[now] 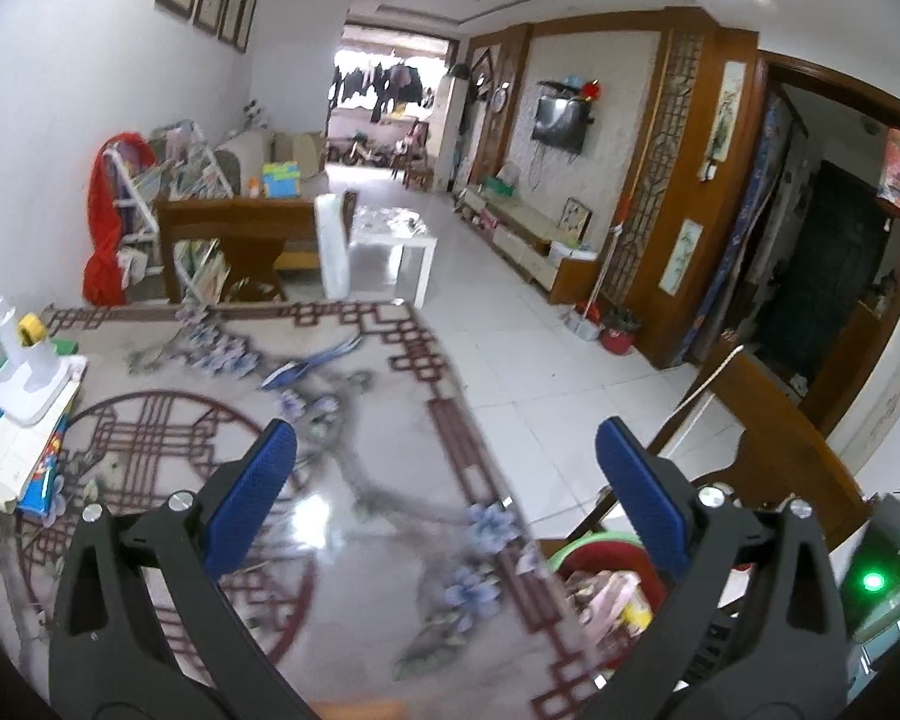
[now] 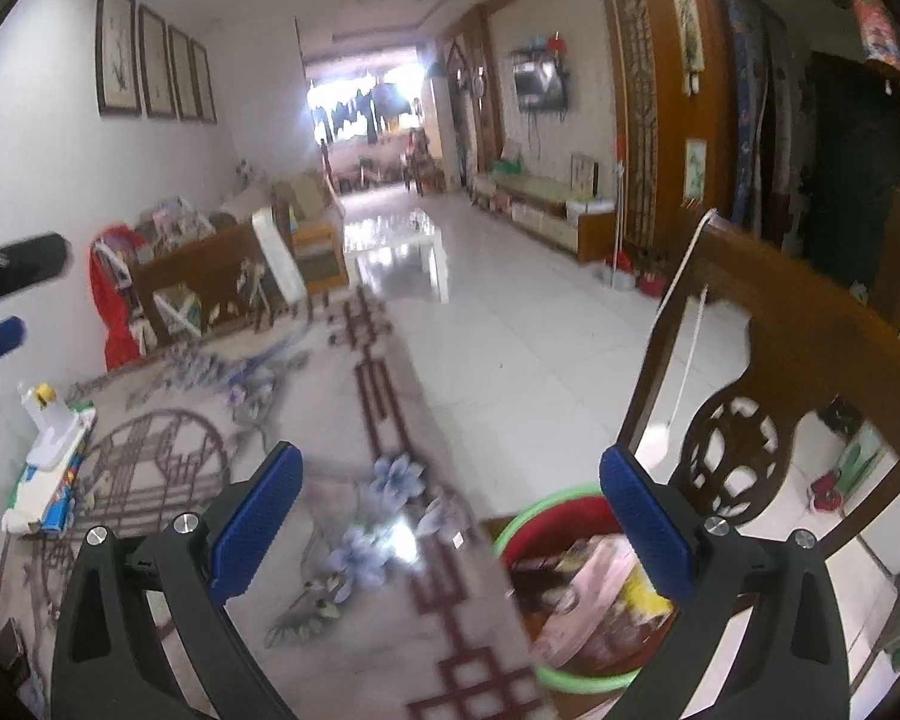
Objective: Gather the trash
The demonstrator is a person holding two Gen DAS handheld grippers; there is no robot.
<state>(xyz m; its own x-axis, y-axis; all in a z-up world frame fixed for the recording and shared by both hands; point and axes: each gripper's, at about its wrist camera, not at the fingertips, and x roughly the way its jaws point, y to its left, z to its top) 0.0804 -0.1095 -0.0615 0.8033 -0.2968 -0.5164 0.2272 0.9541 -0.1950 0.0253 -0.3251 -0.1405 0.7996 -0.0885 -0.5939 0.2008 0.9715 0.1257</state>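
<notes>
Glossy patterned glass surface beside a green-rimmed red trash bin; both grippers' jaws spread wide, empty.

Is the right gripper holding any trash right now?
No. The right gripper is open with nothing between its blue pads; the wrappers lie in the red bin below.

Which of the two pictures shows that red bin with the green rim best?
The right wrist view: the red bin shows its rim and the wrappers inside. The left wrist view catches only part, mostly hidden behind a blue pad.
</notes>
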